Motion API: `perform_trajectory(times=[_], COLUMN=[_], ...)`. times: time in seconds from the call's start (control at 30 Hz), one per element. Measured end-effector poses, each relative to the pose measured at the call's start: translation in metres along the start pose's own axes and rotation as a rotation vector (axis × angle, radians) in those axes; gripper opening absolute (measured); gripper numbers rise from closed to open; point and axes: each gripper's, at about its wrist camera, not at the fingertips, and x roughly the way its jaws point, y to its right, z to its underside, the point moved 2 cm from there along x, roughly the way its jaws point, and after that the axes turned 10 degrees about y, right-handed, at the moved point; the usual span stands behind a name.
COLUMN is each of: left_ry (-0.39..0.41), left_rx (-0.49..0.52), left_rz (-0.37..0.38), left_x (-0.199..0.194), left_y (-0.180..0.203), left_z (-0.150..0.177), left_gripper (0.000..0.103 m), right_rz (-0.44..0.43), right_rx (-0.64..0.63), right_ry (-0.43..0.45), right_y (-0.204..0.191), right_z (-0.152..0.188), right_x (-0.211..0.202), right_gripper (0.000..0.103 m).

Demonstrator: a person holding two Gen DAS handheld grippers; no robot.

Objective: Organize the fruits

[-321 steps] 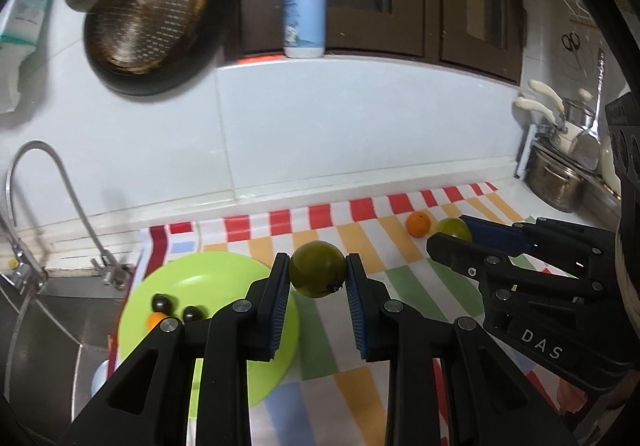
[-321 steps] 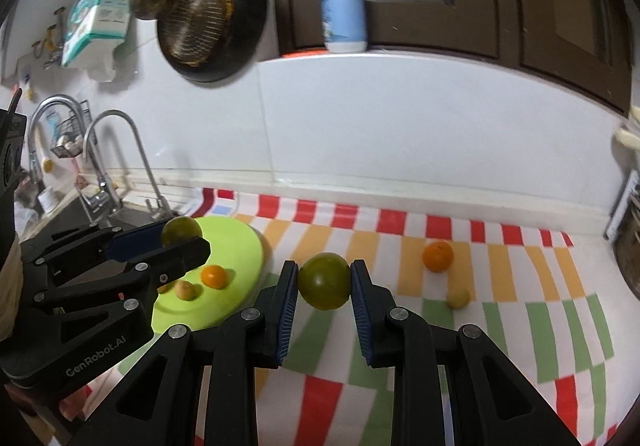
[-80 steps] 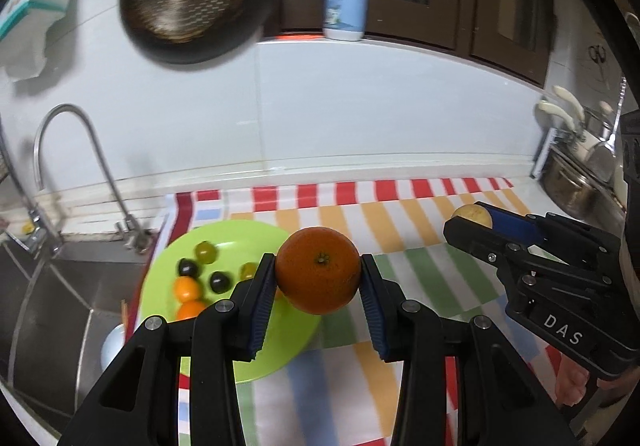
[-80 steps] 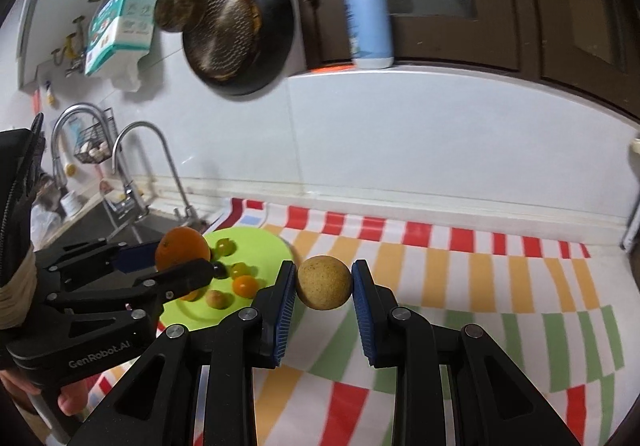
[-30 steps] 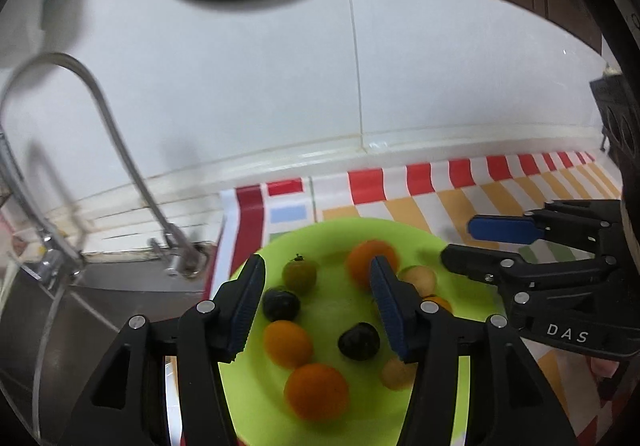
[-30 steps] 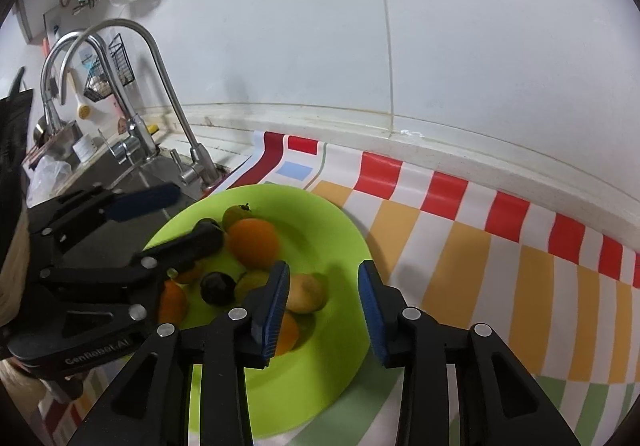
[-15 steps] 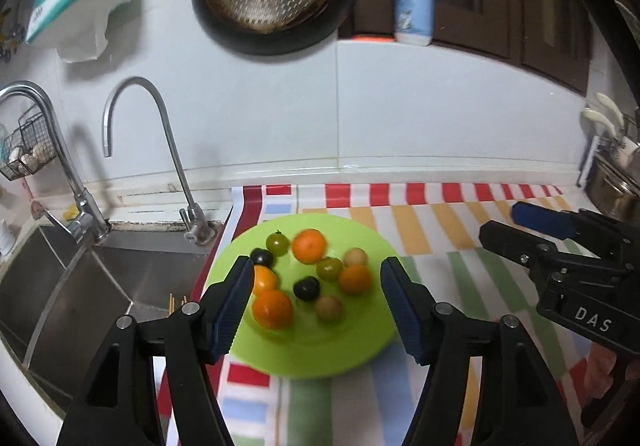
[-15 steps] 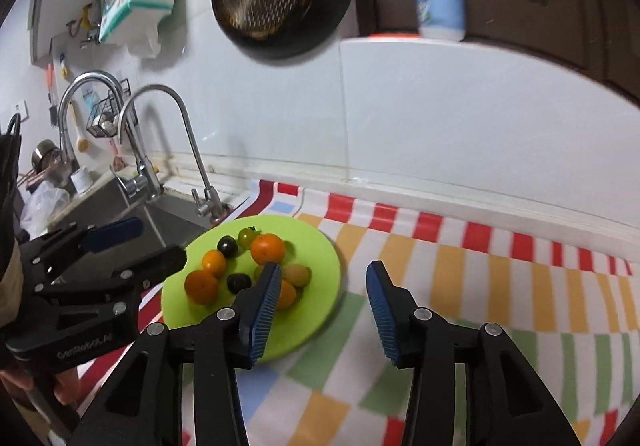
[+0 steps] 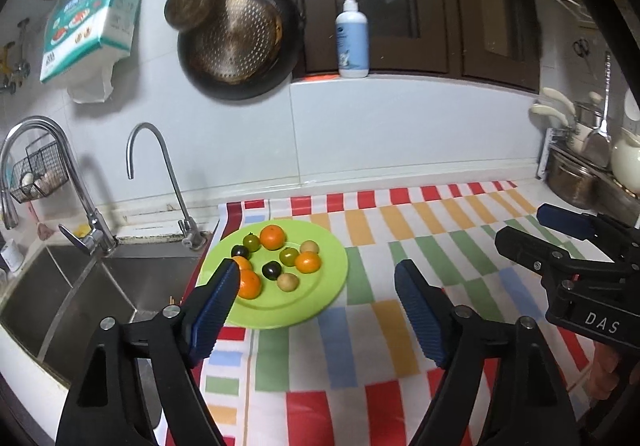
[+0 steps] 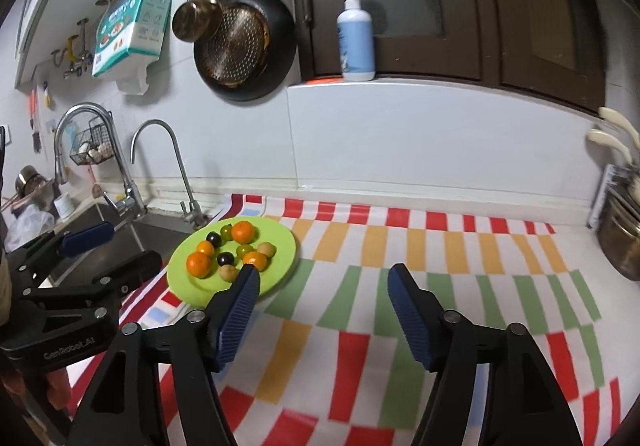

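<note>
Nine small fruits sit gathered on my green plate (image 9: 328,286) beside the sink (image 9: 80,286). Both my left gripper (image 9: 316,302) and right gripper (image 10: 320,298) are opening, nothing between their jaws. I'd withdraw clear above the striped cloth (image 9: 420,246), without nudging the plate.

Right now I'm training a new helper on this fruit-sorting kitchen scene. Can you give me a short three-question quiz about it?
1. True or false: all the fruit lies on the green plate.
2. How many dark, nearly black fruits are on it?
3. What is between the fingers of the left gripper? A) an orange B) nothing C) the soap bottle

Key: 1 true, none shows on the striped cloth. 2 two. 3 B; its jaws are opening, as are those of the right gripper, which is also empty.
</note>
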Motion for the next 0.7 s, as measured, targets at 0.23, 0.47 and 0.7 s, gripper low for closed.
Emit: perform_trajectory(times=[0.23,0.47,0.7], left_ry=[0.009,0.035,0.045], left_rx=[-0.005,-0.006,-0.003], left_rz=[-0.016,-0.015,-0.015], left_x=[-0.036,-0.060,-0.072], left_y=[0.013,0.021,0.025], left_z=[0.005,0.007,0.006], left_gripper=[0.088,0.089,0.090], right_rz=[0.080,0.095,0.103], right_rx=[-0.019,-0.033,-0.035], right_ry=[-0.006,0.022,0.034], right_y=[0.010,0.012,0.012], right_z=[0.011,0.016,0.016], right_x=[-0.046,-0.080,-0.097], right_gripper=[0.077,0.079,0.079])
